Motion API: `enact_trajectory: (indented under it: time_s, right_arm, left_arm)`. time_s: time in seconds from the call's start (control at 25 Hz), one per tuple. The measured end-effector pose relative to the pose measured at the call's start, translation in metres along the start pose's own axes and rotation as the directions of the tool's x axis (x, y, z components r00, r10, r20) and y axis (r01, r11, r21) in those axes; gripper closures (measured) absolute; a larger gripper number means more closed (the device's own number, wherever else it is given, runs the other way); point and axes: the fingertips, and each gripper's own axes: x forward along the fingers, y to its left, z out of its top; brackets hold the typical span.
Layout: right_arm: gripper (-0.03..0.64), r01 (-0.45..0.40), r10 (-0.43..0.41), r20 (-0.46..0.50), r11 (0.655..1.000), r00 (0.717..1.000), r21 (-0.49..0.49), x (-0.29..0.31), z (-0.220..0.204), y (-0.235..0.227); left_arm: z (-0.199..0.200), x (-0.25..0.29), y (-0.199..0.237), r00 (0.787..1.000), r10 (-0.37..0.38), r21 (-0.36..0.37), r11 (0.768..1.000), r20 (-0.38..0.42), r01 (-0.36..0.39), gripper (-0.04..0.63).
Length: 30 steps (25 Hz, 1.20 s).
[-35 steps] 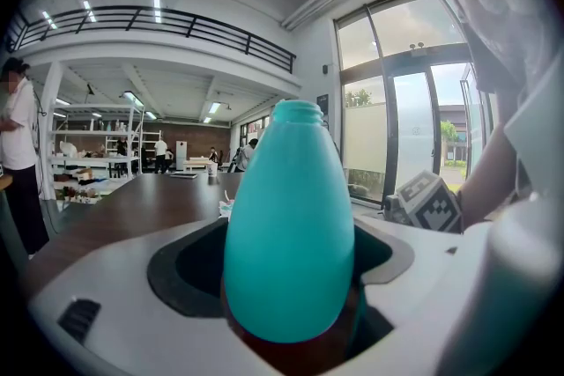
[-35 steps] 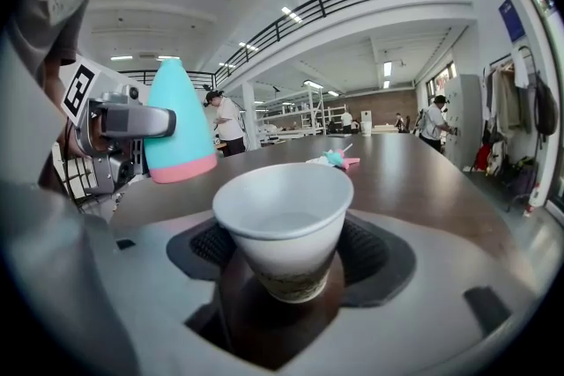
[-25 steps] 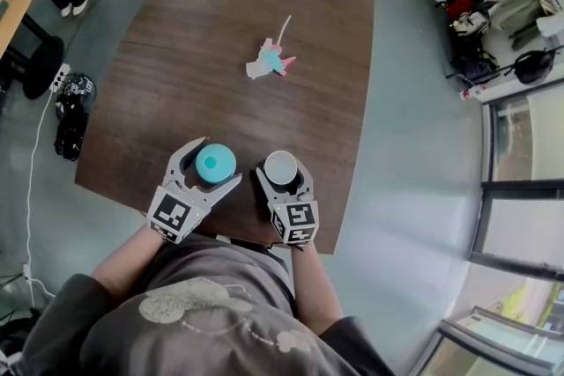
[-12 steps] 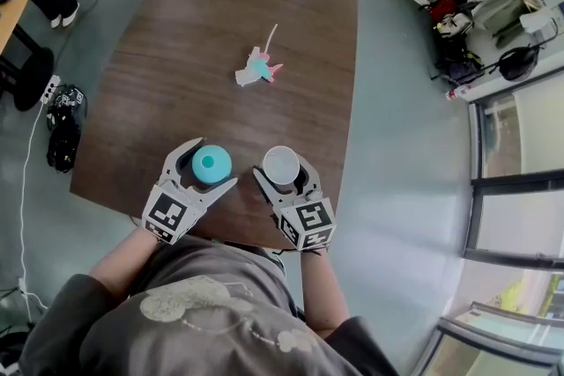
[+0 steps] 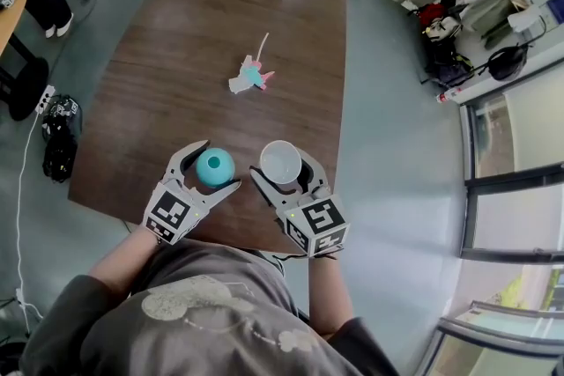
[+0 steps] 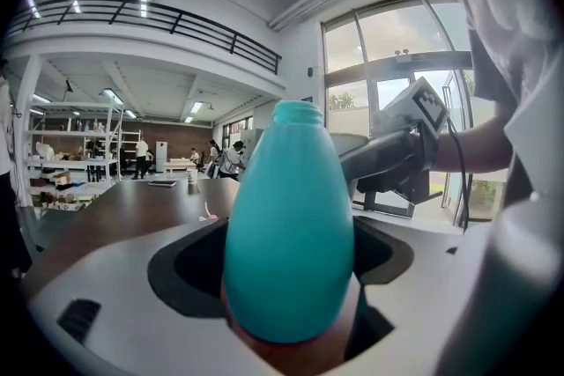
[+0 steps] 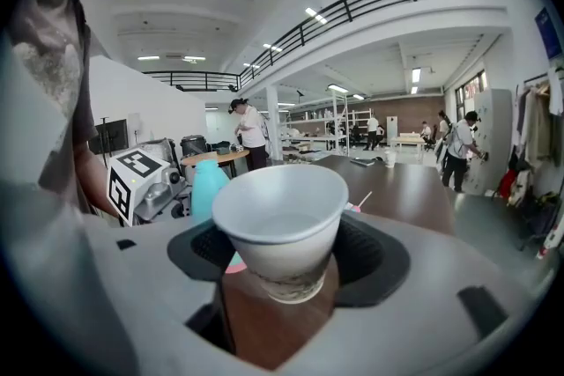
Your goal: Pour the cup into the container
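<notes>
While my right gripper (image 5: 284, 173) clamps the cup (image 5: 281, 161) upright, mouth up, my left gripper (image 5: 218, 165) grips the teal container (image 5: 214, 168), neck up.

You held a white paper cup (image 5: 281, 163) upright, open-topped, just beside the teal, narrow-necked container (image 5: 215, 166), which also stood upright.

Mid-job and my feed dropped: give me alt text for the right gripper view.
A white paper cup stands upright, clamped between the jaws of the right gripper, with the dark wooden table beneath and beyond it. A teal bottle shows just behind the cup at left.
</notes>
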Motion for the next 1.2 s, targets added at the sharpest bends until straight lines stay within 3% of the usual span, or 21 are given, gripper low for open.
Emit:
enact_trajectory:
  time_s: [0.44,0.68,1.2]
  right_arm:
    - [0.305,-0.027,0.014,-0.073,0.984,0.997,-0.178,-0.012,0.032,0.013]
    - [0.307,-0.007,-0.036,-0.134,0.95,0.99,-0.311,-0.011,0.032,0.013]
    - [0.308,0.005,-0.127,-0.23,0.884,0.965,-0.467,-0.008,0.018,0.007]
  left_arm:
    - [0.004,0.017,-0.021,0.996,-0.066,0.031,0.997,-0.051,0.068,0.183]
    - [0.0,0.023,-0.027,0.995,-0.081,0.022,0.996,-0.06,0.082,0.183]
    - [-0.015,0.032,-0.033,0.996,-0.075,0.014,0.997,-0.057,0.076,0.183]
